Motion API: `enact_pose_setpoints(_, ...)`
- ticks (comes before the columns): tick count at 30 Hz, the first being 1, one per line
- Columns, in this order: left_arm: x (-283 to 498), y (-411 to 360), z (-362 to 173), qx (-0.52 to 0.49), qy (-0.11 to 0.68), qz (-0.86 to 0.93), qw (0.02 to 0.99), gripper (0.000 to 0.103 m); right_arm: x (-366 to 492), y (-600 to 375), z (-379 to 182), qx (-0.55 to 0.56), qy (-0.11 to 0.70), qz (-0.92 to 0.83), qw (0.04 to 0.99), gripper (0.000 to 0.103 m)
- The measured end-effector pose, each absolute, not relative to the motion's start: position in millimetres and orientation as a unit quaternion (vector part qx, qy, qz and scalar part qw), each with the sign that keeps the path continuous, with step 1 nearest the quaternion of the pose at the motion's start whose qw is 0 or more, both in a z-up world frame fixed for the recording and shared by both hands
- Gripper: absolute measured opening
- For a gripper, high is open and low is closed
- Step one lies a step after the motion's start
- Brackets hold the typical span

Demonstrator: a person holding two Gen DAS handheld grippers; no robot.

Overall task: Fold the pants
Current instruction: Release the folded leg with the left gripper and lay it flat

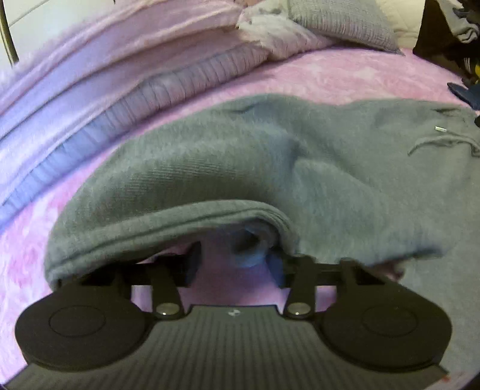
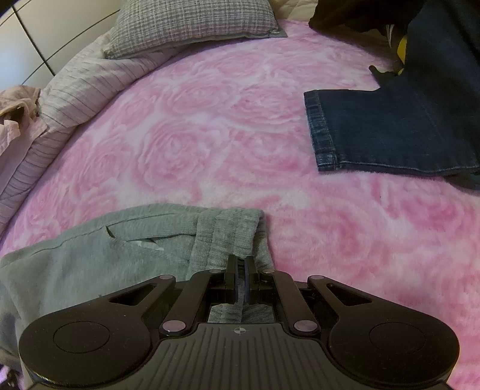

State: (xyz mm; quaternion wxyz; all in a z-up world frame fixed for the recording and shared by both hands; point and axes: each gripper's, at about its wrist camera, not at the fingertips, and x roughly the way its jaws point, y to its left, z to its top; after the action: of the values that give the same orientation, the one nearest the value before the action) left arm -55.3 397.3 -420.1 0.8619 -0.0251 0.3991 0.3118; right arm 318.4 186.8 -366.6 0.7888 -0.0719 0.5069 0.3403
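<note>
Grey sweatpants (image 1: 270, 168) lie on the pink bed cover, their drawstring (image 1: 441, 141) at the far right. A folded edge of them drapes over the tips of my left gripper (image 1: 235, 265), whose fingers (image 1: 193, 262) stand wide apart and open beneath the cloth. In the right wrist view, the ribbed band of the grey pants (image 2: 225, 234) runs between the fingers of my right gripper (image 2: 240, 267), which is shut on it. A pocket slit (image 2: 135, 240) shows to the left of that band.
A pink rose-patterned blanket (image 2: 240, 135) covers the bed. Dark blue jeans (image 2: 390, 132) lie at the right. A grey checked pillow (image 2: 192, 24) and a striped duvet (image 2: 69, 90) sit along the far left side, with a bunched pink duvet (image 1: 120, 75).
</note>
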Motion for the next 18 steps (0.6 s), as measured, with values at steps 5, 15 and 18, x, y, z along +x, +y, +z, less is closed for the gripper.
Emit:
enact_pose_setpoints(5, -57, 406, -402, 0.068, 0.408, 0.338, 0.845, 0.005, 318, 186, -367, -0.07, 0.507, 0.34, 0.789, 0.0)
enact_pose_setpoints(15, -158, 431, -305, 0.318, 0.419, 0.471, 0.708, 0.005, 319, 187, -365, -0.069, 0.511, 0.336, 0.788, 0.0)
enact_pose_setpoints(18, -199, 431, -293, 0.291, 0.441, 0.519, 0.672, 0.006, 320, 187, -365, -0.069, 0.512, 0.337, 0.787, 0.0)
